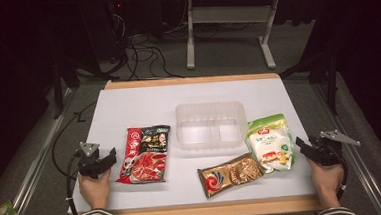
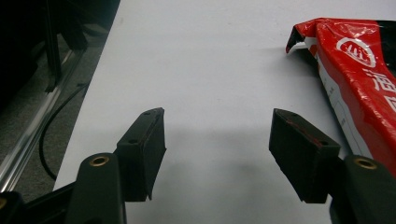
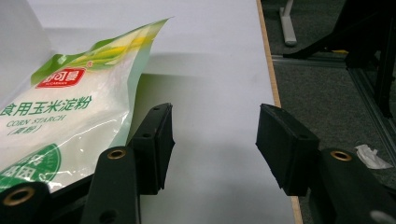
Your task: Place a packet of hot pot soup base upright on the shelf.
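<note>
While both sets of jaws are held apart over the bench (image 1: pixel 128 104), the left gripper (image 2: pixel 217 140) is kept beside the red packet (image 2: pixel 359 79), the right gripper (image 3: pixel 215 137) beside the corn starch bag (image 3: pixel 70 116).

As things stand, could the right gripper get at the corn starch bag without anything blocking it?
Probably yes. The right gripper sits just beside the corn starch bag, jaws open and empty, with bare table between them. The bag's near edge lies right by one jaw in the right gripper view; the brown packet lies off to the side.
</note>
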{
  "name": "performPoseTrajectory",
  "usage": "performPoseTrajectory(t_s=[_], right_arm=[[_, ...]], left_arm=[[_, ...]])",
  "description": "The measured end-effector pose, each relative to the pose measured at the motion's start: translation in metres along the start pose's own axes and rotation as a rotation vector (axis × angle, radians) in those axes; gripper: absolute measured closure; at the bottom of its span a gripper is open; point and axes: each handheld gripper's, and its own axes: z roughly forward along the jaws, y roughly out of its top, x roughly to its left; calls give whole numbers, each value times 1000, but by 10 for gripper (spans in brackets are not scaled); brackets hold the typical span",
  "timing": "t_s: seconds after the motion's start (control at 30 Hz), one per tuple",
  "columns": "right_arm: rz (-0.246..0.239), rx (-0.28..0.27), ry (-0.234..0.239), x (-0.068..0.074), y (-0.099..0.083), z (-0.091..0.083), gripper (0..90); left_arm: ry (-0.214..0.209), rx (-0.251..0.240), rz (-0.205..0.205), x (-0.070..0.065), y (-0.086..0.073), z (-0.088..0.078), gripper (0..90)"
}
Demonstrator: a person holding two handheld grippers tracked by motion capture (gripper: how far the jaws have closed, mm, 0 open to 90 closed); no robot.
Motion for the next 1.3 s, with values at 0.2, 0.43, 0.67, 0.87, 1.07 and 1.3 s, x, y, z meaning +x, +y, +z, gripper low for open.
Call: performPoseTrajectory(t_s=[0.2,0.43,0.67,0.87,1.07,1.3], right_arm=[[-12,-6,13,1,-2,-5,468],[-11,2,44,4,-1,-14,485],[-30,-15,72,8,2,-18,470],[-44,-17,98,12,7,-22,472],[-53,-4,128,16,13,-21,446],[-72,24,166,20,21,-15,433]], left_arm=[[-1,0,-2,0,0,0,366],[0,2,-1,0,0,0,365],[0,5,8,-1,0,0,364],[0,5,9,-1,0,0,363],[0,5,9,-1,0,0,363],[1,5,9,-1,0,0,364]])
